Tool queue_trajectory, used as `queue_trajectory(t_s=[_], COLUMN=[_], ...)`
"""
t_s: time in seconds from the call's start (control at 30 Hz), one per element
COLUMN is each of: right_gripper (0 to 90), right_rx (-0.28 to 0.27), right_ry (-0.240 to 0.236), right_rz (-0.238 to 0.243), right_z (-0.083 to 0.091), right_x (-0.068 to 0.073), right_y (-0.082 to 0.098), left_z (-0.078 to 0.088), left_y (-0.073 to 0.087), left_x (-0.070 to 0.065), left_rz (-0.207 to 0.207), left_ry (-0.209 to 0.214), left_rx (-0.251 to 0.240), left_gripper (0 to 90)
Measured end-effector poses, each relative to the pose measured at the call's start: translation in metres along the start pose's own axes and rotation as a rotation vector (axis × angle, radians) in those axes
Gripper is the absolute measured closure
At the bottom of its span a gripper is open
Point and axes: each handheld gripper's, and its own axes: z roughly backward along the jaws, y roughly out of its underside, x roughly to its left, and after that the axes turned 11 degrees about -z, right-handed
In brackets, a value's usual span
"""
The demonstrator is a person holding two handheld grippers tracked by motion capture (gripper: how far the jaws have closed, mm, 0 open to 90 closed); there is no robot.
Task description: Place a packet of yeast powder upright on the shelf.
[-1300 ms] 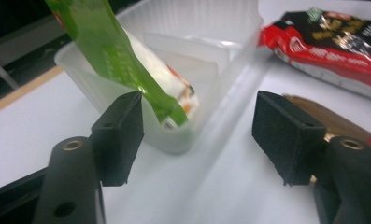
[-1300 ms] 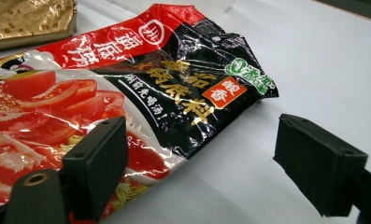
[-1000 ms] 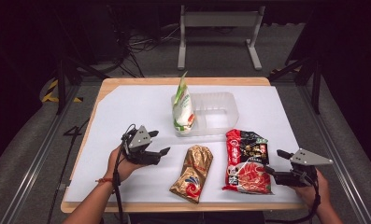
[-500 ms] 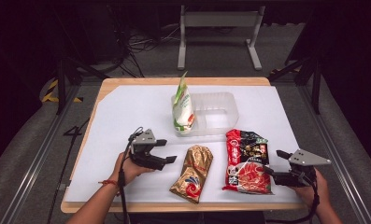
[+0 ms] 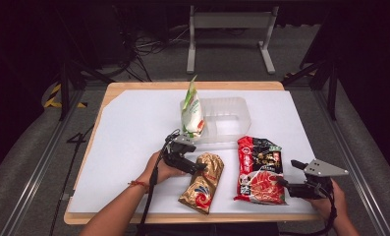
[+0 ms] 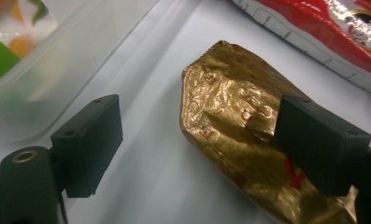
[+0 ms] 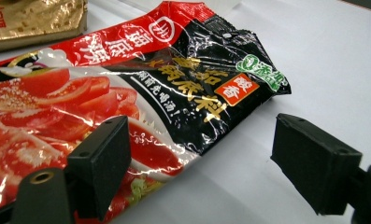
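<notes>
White sheeting (image 5: pixel 128 147) covers a wooden table (image 5: pixel 148 86) set on a dark floor with cables and a metal stand behind it. At the left, the left gripper (image 5: pixel 198 168) lies low over the sheet in the person's left hand (image 5: pixel 160 167), jaws spread wide and gripping nothing; in the left gripper view one jaw stands in front of the gold foil packet's (image 6: pixel 234 121) near edge, the other over bare sheet. Just beyond it a green-and-white pouch (image 5: pixel 192 112) stands upright in the left end of a clear plastic tub (image 5: pixel 229 120). Right of the gold packet lies a flat red-and-black sachet (image 5: pixel 259 169). At the far right, the right gripper (image 5: pixel 287 183) rests at the sachet's right edge, jaws wide apart, holding nothing; one jaw overlaps the sachet (image 7: pixel 127 107) in its own view.
</notes>
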Motion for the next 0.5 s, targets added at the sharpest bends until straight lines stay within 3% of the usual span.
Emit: queue_trajectory(t_s=[0.13,0.27,0.43,0.5], right_gripper=[19.9,19.8,19.7,19.7], right_rx=[-0.009,-0.009,-0.007,-0.007], right_ry=[-0.006,-0.003,0.002,0.0], right_rz=[-0.012,-0.01,-0.016,-0.027], right_z=[0.003,0.005,0.006,0.007], right_x=[-0.001,0.0,-0.001,-0.001], right_y=[0.001,0.003,0.004,0.005], left_z=[-0.005,-0.015,-0.017,-0.017], left_y=[-0.002,-0.003,-0.005,-0.003], left_x=[0.005,0.004,0.003,0.003], left_rz=[0.026,0.034,0.031,0.042], left_ry=[0.013,0.106,0.136,0.191], left_rx=[-0.015,-0.008,-0.007,-0.021], left_gripper=[14.3,13.8,14.6,26.8])
